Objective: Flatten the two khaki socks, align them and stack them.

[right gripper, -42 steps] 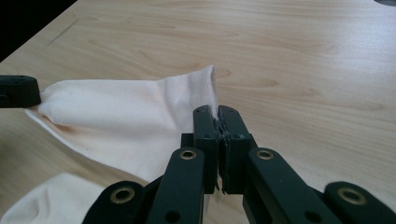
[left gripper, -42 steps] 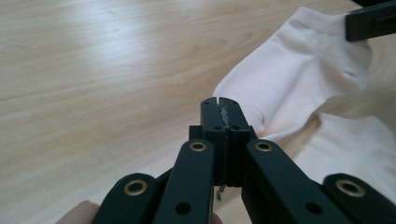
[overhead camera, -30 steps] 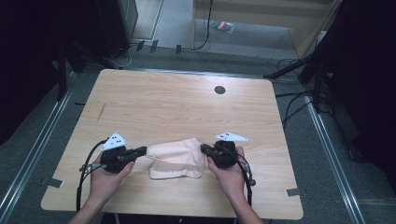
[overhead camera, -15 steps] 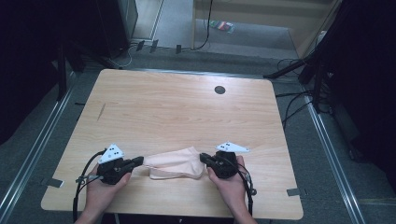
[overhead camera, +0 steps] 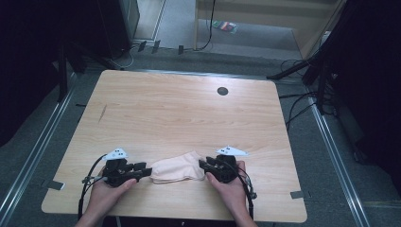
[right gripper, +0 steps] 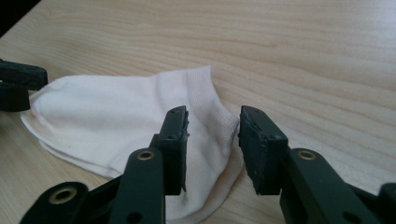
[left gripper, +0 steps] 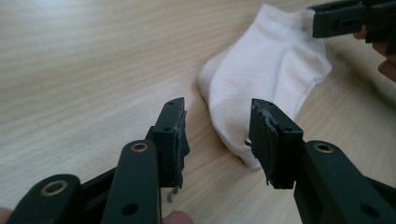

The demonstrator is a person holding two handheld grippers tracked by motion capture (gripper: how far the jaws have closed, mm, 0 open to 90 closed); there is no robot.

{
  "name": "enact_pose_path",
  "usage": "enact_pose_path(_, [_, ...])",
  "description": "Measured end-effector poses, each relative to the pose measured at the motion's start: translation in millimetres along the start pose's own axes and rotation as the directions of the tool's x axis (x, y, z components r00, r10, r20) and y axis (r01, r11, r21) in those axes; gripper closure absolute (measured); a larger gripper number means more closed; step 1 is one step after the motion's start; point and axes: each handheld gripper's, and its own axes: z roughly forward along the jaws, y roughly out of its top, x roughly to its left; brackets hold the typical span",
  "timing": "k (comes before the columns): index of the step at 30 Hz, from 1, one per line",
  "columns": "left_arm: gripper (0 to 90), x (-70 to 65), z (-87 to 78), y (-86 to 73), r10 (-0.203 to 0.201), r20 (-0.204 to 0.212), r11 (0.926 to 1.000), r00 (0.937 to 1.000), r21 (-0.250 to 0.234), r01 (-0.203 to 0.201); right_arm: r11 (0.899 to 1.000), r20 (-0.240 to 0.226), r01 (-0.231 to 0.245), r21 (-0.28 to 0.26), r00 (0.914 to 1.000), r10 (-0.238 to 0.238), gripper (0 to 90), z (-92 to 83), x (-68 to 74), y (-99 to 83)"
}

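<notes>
The left tool [overhead camera: 142, 171] sits low over the tabletop [overhead camera: 189, 113] near its front edge, jaws parted with a clear gap, having just been opening. In the left gripper view its pads [left gripper: 173, 135] stand apart and grip nothing; the near end of the sock [left gripper: 261, 88] lies flat just past them, partly behind the right-hand pad, with bare wood showing in the gap. The right tool [overhead camera: 208, 165] faces it from the other side, its jaws also partway apart and also just opened. In the right gripper view the ribbed cuff of the sock [right gripper: 140, 112] lies between and under its two pads [right gripper: 175, 140], but the pads do not press on it. The sock [overhead camera: 176, 166] is pale, folded flat and lies on the wood close to the front edge, a little left of the middle, stretched between the two tools. A hand [overhead camera: 106, 194] holds the left tool and another hand [overhead camera: 231, 189] holds the right one, both coming in over the front edge. A small dark round hole [overhead camera: 222, 91] sits near the far edge, well apart from everything.
</notes>
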Motion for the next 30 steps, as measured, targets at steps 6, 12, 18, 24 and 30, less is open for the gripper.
enact_pose_path(6, [86.4, -4.1, 7.4, 3.6, -0.002, 0.000, 0.9998, 1.0000, 0.021, 0.002, 1.000, 0.037, -0.005, 0.005, 0.9993, 0.005, 87.4, -0.7, 4.3, -4.0])
enact_pose_path(12, [87.5, -2.4, -0.3, 15.1, 0.001, 0.026, 0.9999, 0.9997, -0.017, -0.001, 1.000, 0.025, -0.014, -0.028, 0.9996, 0.015, 87.0, -8.6, 6.5, -4.0])
enact_pose_path(18, [88.8, 0.4, -19.1, 15.2, 0.019, 0.040, 0.9983, 0.9990, -0.057, -0.017, 0.998, -0.007, -0.007, -0.070, 1.0000, 0.007, 88.8, -26.7, 13.0, 1.2])
enact_pose_path(24, [90.0, 7.9, -28.7, 15.3, 0.008, -0.011, 0.9988, 0.9999, -0.049, -0.009, 0.996, 0.014, -0.054, -0.076, 0.9984, 0.055, 89.9, -41.4, 1.3, 2.2])
enact_pose_path(30, [88.6, 2.7, -6.7, 12.2, 0.028, 0.056, 0.9993, 0.9980, 0.024, -0.030, 0.999, -0.013, -0.027, -0.030, 0.9996, 0.027, 89.3, -25.9, 7.8, -1.9])
